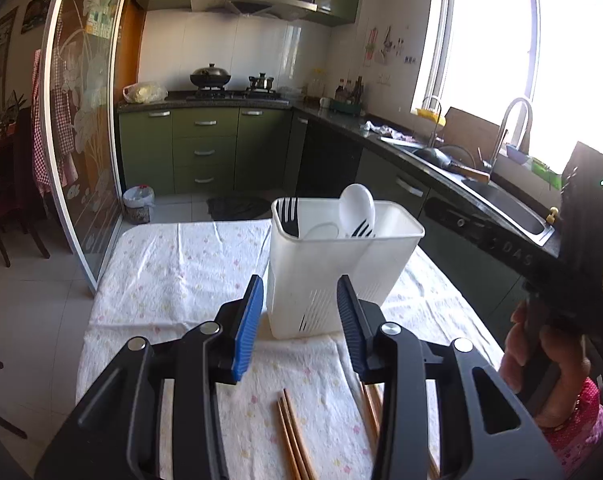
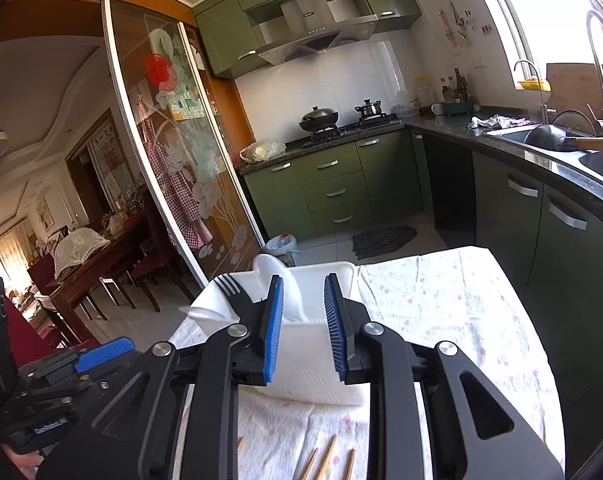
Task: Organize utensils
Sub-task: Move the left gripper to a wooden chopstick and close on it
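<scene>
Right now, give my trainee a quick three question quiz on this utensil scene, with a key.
1. True or false: the left gripper holds a fork.
2. Which items stand in the white holder? A) knives only B) black forks and white spoons C) nothing
3. Fill in: the wooden ______ lie on the tablecloth, not yet sorted.

Key: 1 false, its jaws are open and empty; 2 B; 3 chopsticks.

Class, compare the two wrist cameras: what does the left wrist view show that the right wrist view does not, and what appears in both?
Only the left wrist view shows the person's hand and two black forks in the white utensil holder. Only the right wrist view shows the dining room table. Both show the holder, a white spoon, wooden chopsticks on the floral tablecloth, and each open hand-held gripper: left, right.
</scene>
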